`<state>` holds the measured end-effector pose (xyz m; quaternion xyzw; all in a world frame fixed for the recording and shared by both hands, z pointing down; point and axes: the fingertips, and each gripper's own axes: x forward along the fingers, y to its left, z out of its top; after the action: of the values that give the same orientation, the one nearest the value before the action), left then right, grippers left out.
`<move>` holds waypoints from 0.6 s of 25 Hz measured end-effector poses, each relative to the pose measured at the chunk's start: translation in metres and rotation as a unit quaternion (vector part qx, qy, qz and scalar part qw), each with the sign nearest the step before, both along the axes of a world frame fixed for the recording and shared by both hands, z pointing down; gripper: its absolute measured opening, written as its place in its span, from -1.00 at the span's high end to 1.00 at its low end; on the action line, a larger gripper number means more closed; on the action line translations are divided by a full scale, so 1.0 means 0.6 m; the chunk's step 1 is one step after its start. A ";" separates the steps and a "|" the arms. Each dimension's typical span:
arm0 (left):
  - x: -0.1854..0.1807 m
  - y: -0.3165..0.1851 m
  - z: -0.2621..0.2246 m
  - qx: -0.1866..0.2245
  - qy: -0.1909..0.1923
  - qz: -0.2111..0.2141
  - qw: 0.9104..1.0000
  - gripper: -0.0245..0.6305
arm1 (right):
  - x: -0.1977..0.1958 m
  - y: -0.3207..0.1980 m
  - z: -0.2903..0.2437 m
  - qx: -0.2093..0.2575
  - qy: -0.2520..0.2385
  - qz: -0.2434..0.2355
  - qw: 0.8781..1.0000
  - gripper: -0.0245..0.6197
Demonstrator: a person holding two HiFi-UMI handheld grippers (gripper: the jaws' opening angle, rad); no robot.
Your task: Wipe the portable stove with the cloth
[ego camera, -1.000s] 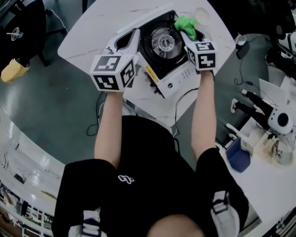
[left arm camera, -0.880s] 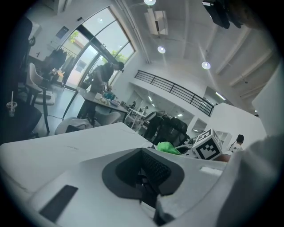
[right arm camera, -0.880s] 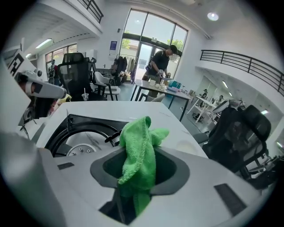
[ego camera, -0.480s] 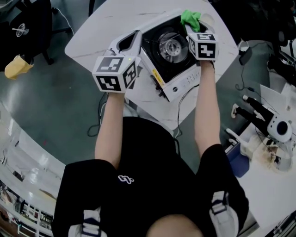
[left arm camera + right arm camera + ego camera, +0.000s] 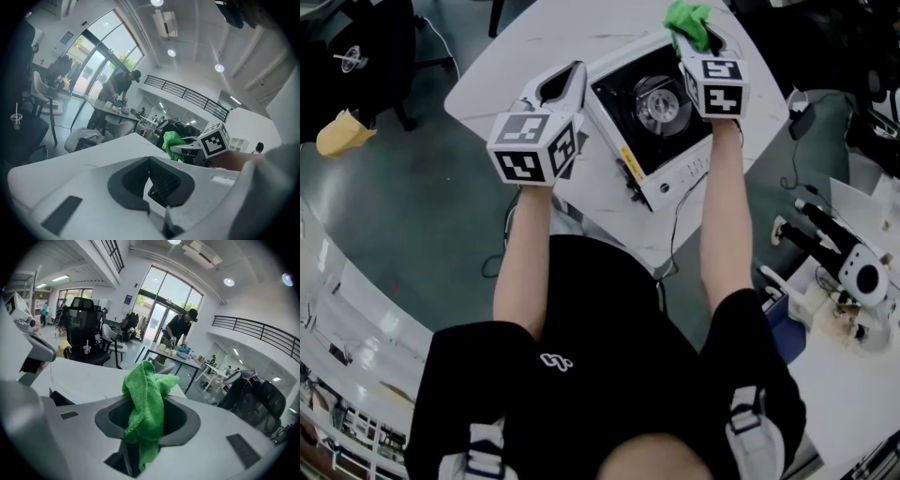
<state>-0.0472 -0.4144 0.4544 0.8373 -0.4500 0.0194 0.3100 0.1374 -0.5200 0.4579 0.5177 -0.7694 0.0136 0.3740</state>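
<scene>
The portable stove, white with a black top and a round burner, sits on a white marble-look table. My right gripper is shut on a green cloth at the stove's far right corner. In the right gripper view the cloth hangs bunched between the jaws, raised above the tabletop. The left gripper view also catches the cloth in the right gripper. My left gripper hovers just left of the stove, jaws together and holding nothing.
A black cable runs off the stove's near side over the table edge. A black chair and a yellow object are on the floor at left. A bench with white devices and a blue box stands at right.
My right gripper has carried the green cloth from beside the burner to the stove's far right corner. The left gripper has kept its place beside the stove.
</scene>
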 end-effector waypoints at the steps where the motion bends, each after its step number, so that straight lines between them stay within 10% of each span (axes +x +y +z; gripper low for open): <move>1: -0.002 0.000 0.000 0.000 -0.001 0.001 1.000 0.94 | -0.018 0.001 0.009 -0.013 0.001 -0.017 1.000 0.50; 15: -0.096 0.002 0.023 -0.016 -0.009 -0.030 0.999 0.94 | -0.064 0.036 0.085 -0.118 0.090 -0.025 0.989 0.53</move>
<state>-0.1050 -0.4132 0.4680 0.8180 -0.4776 0.0249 0.3197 0.0992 -0.4983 0.5087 0.4494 -0.7383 0.0487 0.5006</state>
